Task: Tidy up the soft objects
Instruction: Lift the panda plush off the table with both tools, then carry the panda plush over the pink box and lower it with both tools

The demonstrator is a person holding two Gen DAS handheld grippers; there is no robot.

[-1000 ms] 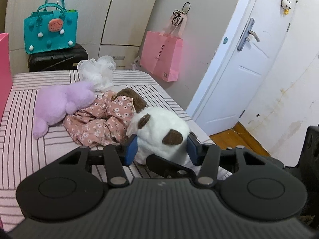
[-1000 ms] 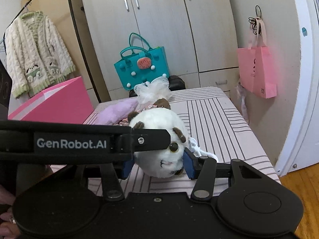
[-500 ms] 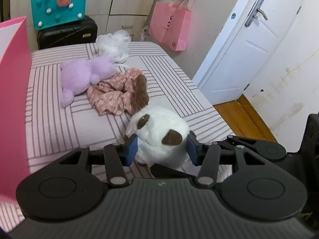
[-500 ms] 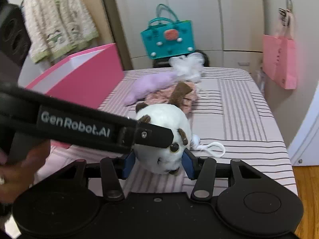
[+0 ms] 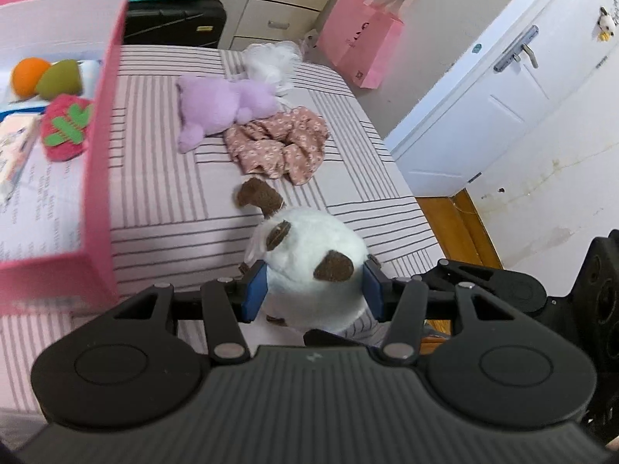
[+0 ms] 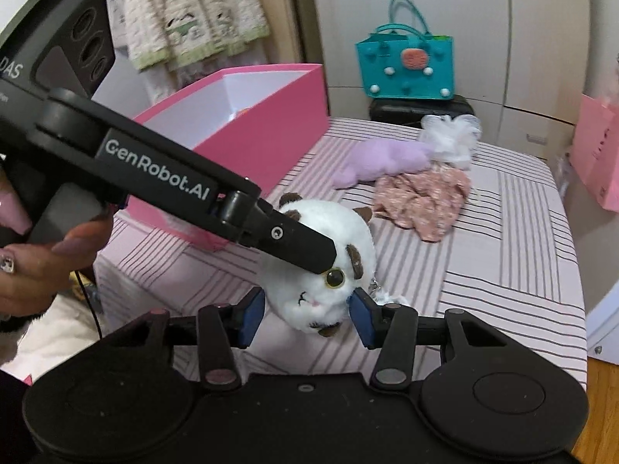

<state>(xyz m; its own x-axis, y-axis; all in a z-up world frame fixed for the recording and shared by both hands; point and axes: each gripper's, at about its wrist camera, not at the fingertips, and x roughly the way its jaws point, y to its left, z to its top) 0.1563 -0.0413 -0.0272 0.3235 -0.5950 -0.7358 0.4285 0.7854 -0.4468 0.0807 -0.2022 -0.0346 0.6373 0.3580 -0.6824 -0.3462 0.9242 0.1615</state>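
Left claw (image 5: 313,290): its blue pads press both sides of a white plush cat (image 5: 309,266) with brown ears and a brown tail, holding the toy above the near edge of the striped bed (image 5: 162,201). Right claw (image 6: 305,317): its pads bracket the lower face of the same cat from the front; the left pad stands visibly apart from the fur, so the fingers are spread rather than clamped. The left tool's black finger crosses the toy's head in the right wrist view. A pink box (image 5: 100,147) stands on the bed just left of the cat; inside it lie a red strawberry plush (image 5: 64,129), an orange and a green soft fruit. Farther back on the bed rest a purple plush (image 5: 220,106), a floral pink cloth (image 5: 278,147) touching it, and a white mesh puff (image 5: 271,62). A teal bag (image 6: 406,65) sits on a black suitcase behind the bed.
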